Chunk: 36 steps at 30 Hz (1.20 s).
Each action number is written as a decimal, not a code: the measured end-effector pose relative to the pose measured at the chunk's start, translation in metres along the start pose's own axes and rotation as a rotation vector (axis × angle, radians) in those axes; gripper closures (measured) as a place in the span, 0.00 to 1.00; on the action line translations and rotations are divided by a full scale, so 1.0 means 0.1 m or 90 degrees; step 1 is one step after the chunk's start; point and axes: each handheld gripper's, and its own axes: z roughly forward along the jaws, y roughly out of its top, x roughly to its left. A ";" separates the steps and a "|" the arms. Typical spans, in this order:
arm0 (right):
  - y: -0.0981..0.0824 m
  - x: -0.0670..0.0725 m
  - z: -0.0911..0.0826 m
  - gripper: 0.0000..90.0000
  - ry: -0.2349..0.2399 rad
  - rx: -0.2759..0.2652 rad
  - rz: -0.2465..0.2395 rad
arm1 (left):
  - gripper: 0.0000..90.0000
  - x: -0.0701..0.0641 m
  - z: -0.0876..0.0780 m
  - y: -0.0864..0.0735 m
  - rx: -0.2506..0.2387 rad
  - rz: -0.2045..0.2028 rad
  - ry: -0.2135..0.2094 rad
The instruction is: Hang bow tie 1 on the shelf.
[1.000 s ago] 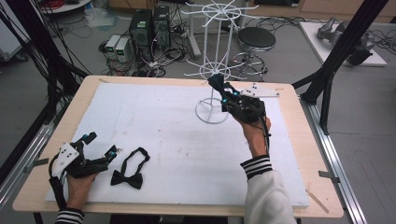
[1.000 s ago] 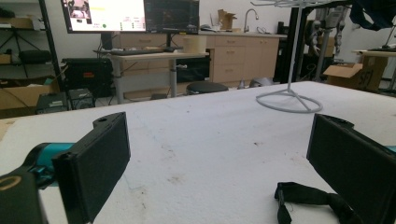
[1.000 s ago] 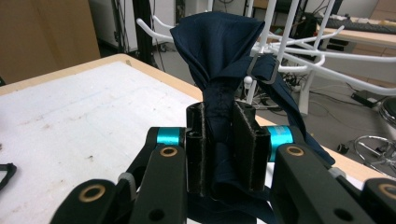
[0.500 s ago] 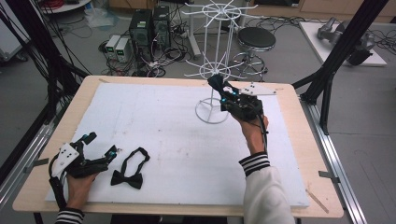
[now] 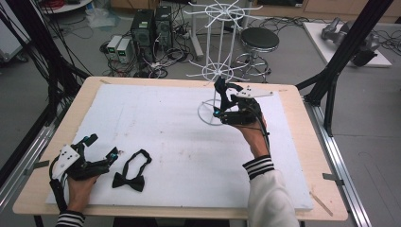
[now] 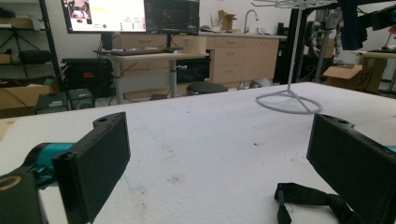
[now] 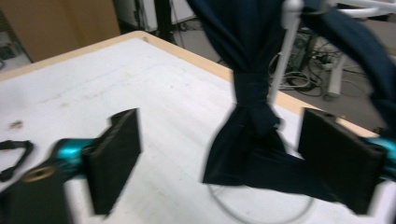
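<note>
Right gripper (image 7: 219, 154) jaws just sprang apart around dark-blue bow tie (image 7: 252, 116) hanging far-right on white rack (image 5: 220, 71); black bow tie (image 5: 132, 172) lies just right of open left gripper (image 5: 101, 151), nearer hand.

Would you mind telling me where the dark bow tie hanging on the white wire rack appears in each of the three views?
High view: the dark bow tie hangs upper centre, just above the right gripper.
Left gripper view: it hangs at the top right edge, under the rack's arms.
Right gripper view: it fills the centre, between open jaws that have just been opening.
Shared landmark: the white wire rack, whose ring base rests on the table.
</note>
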 end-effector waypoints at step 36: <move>-0.90 0.10 -1.19 0.12 -0.066 -0.205 -0.006 | 0.07 0.00 0.00 0.00 -0.002 -0.003 0.004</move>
